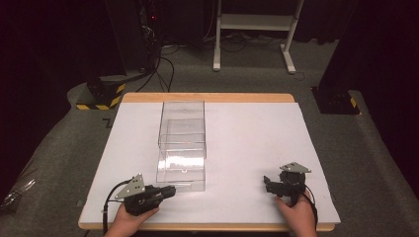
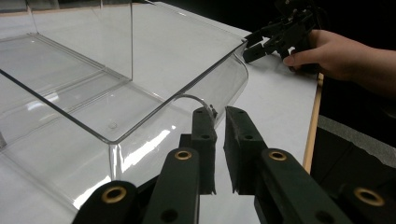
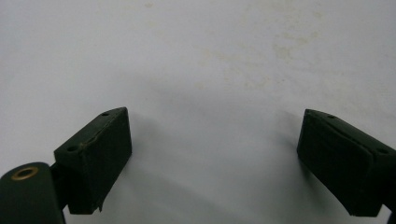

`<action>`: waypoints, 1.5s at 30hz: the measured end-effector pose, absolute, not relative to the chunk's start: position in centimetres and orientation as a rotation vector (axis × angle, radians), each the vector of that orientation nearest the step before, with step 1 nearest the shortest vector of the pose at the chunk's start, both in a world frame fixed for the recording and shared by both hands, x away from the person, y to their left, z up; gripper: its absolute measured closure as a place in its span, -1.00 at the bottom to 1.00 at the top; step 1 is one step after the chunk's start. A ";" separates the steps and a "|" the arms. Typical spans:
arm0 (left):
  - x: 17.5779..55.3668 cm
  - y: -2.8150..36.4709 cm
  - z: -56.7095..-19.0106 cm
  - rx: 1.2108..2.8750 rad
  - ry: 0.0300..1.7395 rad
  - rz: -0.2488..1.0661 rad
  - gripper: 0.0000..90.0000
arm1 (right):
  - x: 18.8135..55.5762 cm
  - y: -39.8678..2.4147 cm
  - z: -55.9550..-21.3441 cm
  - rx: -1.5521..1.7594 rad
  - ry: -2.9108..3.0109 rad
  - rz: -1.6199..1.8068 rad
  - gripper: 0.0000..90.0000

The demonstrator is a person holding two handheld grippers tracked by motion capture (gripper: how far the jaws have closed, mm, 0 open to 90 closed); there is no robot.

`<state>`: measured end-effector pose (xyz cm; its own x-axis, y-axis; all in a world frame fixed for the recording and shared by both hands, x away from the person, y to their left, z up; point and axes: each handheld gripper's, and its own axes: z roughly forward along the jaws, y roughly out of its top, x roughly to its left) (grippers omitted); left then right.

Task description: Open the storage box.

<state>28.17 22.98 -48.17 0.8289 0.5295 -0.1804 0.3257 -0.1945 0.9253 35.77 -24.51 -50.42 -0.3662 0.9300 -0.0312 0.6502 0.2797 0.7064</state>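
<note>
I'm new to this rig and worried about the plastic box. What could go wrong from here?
1. The left gripper, its fingers nearly closed, sits right at the near corner of the clear box; a push forward could slide the box across the smooth white table.
2. The box walls are transparent and glary, so its edges are easy to misjudge.
3. The right gripper rests near the table's front edge and could slip off.

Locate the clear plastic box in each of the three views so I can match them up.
High view: clear plastic box left of centre on the white tabletop.
Left gripper view: it spans the upper left.
Right gripper view: not in it.
Shared landmark: the white tabletop.
</note>
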 end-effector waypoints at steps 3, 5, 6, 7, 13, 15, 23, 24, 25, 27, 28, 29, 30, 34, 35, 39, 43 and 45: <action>28.1 23.2 -48.2 1.779 0.657 0.204 0.78 | 35.8 -24.5 -50.4 1.422 2.113 0.849 -0.77; 27.9 23.5 -48.1 1.763 0.664 0.210 0.68 | 35.8 -24.5 -50.4 1.422 2.112 0.849 -0.77; 27.8 23.7 -48.0 1.753 0.673 0.224 0.64 | 35.8 -24.5 -50.4 1.419 2.113 0.849 -0.77; 27.7 23.8 -48.0 1.747 0.677 0.228 0.62 | 35.8 -24.5 -50.4 1.419 2.114 0.849 -0.77; 27.1 24.9 -47.3 1.706 0.674 0.256 0.60 | 35.8 -24.5 -50.4 1.420 2.113 0.849 -0.77; 27.0 25.1 -47.0 1.694 0.670 0.267 0.60 | 35.8 -24.5 -50.4 1.420 2.114 0.849 -0.77; 26.9 26.5 -46.2 1.644 0.683 0.326 0.57 | 35.8 -24.5 -50.4 1.422 2.114 0.849 -0.77; 26.9 26.8 -46.2 1.640 0.690 0.334 0.57 | 35.8 -24.5 -50.4 1.423 2.114 0.850 -0.77; 27.0 27.1 -46.2 1.629 0.700 0.340 0.56 | 35.8 -24.5 -50.4 1.422 2.114 0.849 -0.77; 27.0 27.7 -46.1 1.607 0.721 0.357 0.53 | 35.8 -24.5 -50.4 1.422 2.114 0.850 -0.77; 27.0 27.9 -46.0 1.600 0.727 0.364 0.51 | 35.8 -24.5 -50.4 1.422 2.114 0.850 -0.77; 27.0 28.3 -46.0 1.591 0.740 0.379 0.50 | 35.8 -24.5 -50.4 1.423 2.114 0.850 -0.77; 27.0 28.5 -46.0 1.589 0.747 0.394 0.48 | 35.8 -24.5 -50.4 1.422 2.114 0.850 -0.77; 27.2 29.8 -46.4 1.582 0.814 0.462 0.39 | 35.8 -24.5 -50.4 1.422 2.114 0.850 -0.77; 27.4 30.2 -46.6 1.582 0.835 0.481 0.35 | 35.8 -24.5 -50.4 1.422 2.114 0.850 -0.77; 27.9 31.5 -47.5 1.587 0.924 0.556 0.24 | 35.8 -24.5 -50.4 1.421 2.114 0.850 -0.77; 28.4 31.9 -48.7 1.569 1.030 0.608 0.14 | 35.8 -24.5 -50.4 1.420 2.114 0.850 -0.77; 28.7 32.7 -48.9 1.652 1.056 0.673 0.11 | 35.8 -24.5 -50.4 1.421 2.114 0.850 -0.77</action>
<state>28.66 32.67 -48.92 0.4597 0.8858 -0.0633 0.3164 -0.0967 0.9437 35.78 -24.52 -50.42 -0.3665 0.9300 -0.0290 0.6510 0.2786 0.7061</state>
